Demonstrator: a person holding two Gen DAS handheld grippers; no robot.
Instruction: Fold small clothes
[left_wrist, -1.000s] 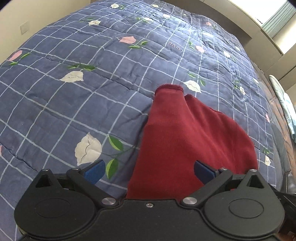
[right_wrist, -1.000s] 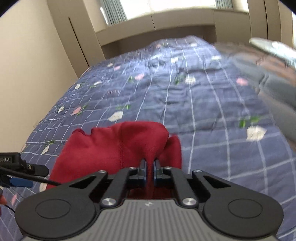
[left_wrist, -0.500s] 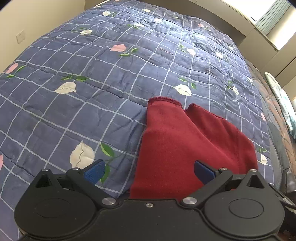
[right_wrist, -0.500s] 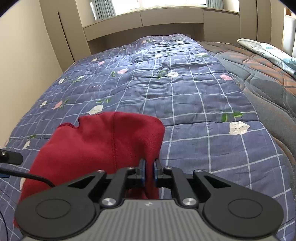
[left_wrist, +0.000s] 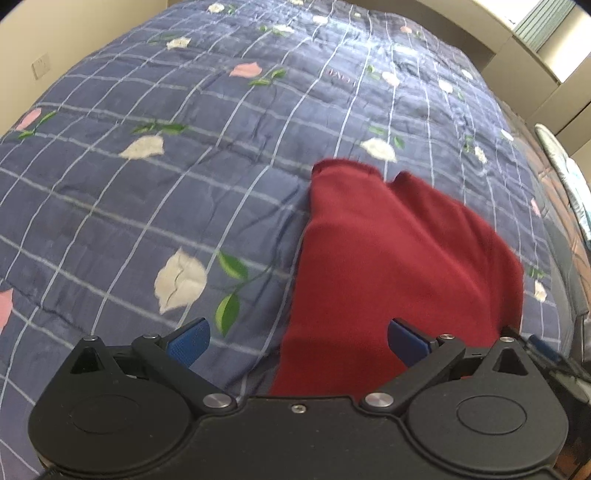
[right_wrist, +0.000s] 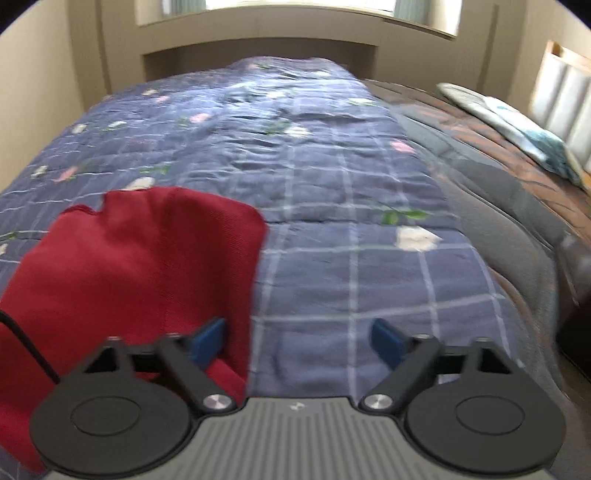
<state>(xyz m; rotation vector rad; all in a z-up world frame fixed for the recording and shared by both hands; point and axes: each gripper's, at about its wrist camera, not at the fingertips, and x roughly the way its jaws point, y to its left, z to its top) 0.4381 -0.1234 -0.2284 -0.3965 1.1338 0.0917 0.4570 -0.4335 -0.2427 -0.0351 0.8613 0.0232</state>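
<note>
The dark red knit garment lies folded on the blue checked floral quilt, its ribbed cuff end pointing away from me. My left tongs are spread wide above its near edge, gripping nothing; one blue pad hangs over the red cloth, the other over the quilt. My right tongs are likewise released, one blue pad just at the garment's right edge, the other over bare quilt. Further right lie a brown quilted cover and a pale patterned pillow.
</note>
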